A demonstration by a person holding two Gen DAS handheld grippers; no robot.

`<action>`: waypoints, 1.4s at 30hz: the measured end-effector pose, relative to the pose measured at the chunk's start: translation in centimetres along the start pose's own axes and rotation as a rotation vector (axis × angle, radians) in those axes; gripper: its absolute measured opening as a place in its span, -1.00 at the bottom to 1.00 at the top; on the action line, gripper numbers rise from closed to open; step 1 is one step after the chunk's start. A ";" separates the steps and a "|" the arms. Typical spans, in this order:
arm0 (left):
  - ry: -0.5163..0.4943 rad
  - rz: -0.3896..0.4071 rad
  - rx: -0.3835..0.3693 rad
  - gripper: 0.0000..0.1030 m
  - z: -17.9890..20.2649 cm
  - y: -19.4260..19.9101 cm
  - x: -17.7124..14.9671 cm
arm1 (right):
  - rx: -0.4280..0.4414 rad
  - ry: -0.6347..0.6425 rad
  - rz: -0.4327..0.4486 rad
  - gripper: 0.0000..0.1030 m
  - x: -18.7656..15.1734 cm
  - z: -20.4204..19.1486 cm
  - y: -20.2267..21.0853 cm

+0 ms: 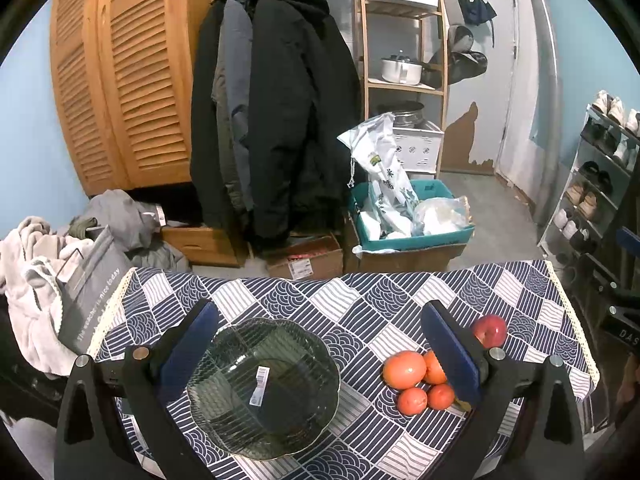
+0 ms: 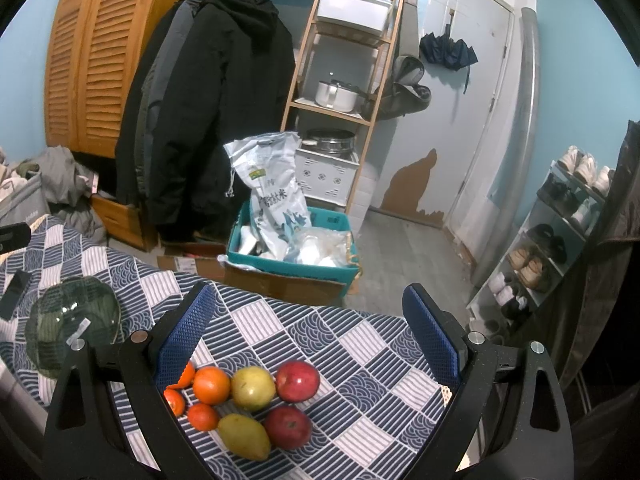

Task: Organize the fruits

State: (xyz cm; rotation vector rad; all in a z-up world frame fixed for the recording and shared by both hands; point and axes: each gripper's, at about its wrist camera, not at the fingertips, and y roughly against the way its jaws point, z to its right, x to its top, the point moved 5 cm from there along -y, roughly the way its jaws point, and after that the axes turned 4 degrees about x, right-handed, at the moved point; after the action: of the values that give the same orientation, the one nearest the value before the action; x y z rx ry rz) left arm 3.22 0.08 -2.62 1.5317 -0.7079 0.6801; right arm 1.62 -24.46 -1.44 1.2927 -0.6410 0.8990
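1. Left wrist view showed the worktop (image 1: 380, 300) carrying a glass bowl (image 1: 264, 388) with nothing in it, lying between the wide-spread fingers of the left hand-held gripper (image 1: 320, 348).
2. Right hand-held gripper (image 2: 308, 332), also wide, hung above the fruit: two apples (image 2: 298, 381), two pears (image 2: 253, 388), four oranges (image 2: 211, 385), well apart from the bowl.
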 end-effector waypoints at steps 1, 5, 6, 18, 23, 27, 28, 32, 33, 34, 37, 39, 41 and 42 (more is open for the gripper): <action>-0.001 0.000 0.001 0.98 0.0 0.0 0.0 | 0.000 0.001 -0.001 0.81 0.1 0.0 0.0; 0.000 0.000 0.005 0.98 -0.2 -0.1 -0.1 | 0.000 0.002 -0.001 0.81 0.0 0.0 0.0; 0.000 -0.001 0.006 0.98 -0.2 0.0 -0.2 | 0.000 0.003 -0.001 0.81 0.1 0.1 0.0; 0.005 -0.007 0.011 0.98 -0.5 -0.2 -0.5 | -0.001 0.002 -0.009 0.81 -0.5 0.2 -0.2; 0.007 -0.023 0.014 0.98 -0.3 -0.8 -0.8 | -0.004 0.001 -0.010 0.81 -1.0 0.3 -0.2; 0.010 -0.051 0.006 0.98 -0.1 -1.6 -1.2 | -0.006 -0.001 -0.015 0.81 -1.2 0.5 -0.4; 0.010 -0.059 0.001 0.98 -0.1 -1.7 -1.3 | -0.007 -0.001 -0.016 0.81 -1.4 0.5 -0.4; 0.004 -0.069 0.000 0.98 0.2 -2.1 -1.7 | -0.010 -0.004 -0.023 0.81 -1.4 0.9 -0.5; -0.003 -0.067 0.007 0.98 0.3 -2.1 -1.9 | -0.009 -0.005 -0.024 0.81 -1.4 1.0 -0.5; -0.006 -0.068 0.010 0.98 0.3 -2.2 -1.8 | -0.010 -0.005 -0.024 0.81 -1.2 1.0 -0.5; -0.023 -0.070 0.010 0.98 0.7 -2.5 -1.9 | -0.013 -0.006 -0.030 0.81 -1.3 1.1 -0.6; -0.033 -0.070 0.009 0.98 1.0 -2.7 -2.1 | -0.012 -0.011 -0.039 0.81 -1.6 1.2 -0.7; -0.043 -0.079 0.005 0.98 1.4 -3.1 -2.2 | -0.009 -0.016 -0.053 0.81 -1.9 1.4 -0.9; -0.048 -0.089 0.001 0.98 1.6 -3.4 -2.4 | -0.009 -0.019 -0.060 0.81 -1.8 1.5 -1.1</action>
State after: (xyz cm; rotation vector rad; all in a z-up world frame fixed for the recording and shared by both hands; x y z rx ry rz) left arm 4.35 -1.24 -6.71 1.5747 -0.6711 0.5793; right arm 1.70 -26.35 -3.24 1.3071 -0.6172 0.8356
